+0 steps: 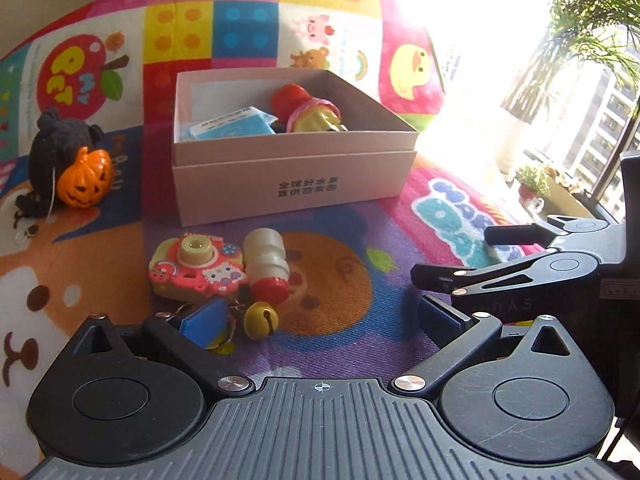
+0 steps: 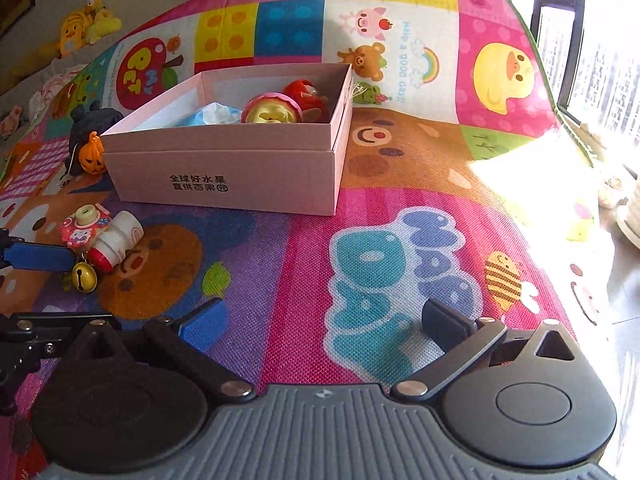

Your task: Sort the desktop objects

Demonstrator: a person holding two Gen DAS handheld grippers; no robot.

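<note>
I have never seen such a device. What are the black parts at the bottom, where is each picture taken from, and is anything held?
A person holds one pair of tongs in each hand; a camera on each looks along its fingers. The left camera shows the left tongs open, empty, near a pink toy camera, a white ribbed bottle with red cap and a small golden bell. The right camera shows the right tongs open and empty above the colourful cartoon play mat. An open pink cardboard box already contains toys.
</note>
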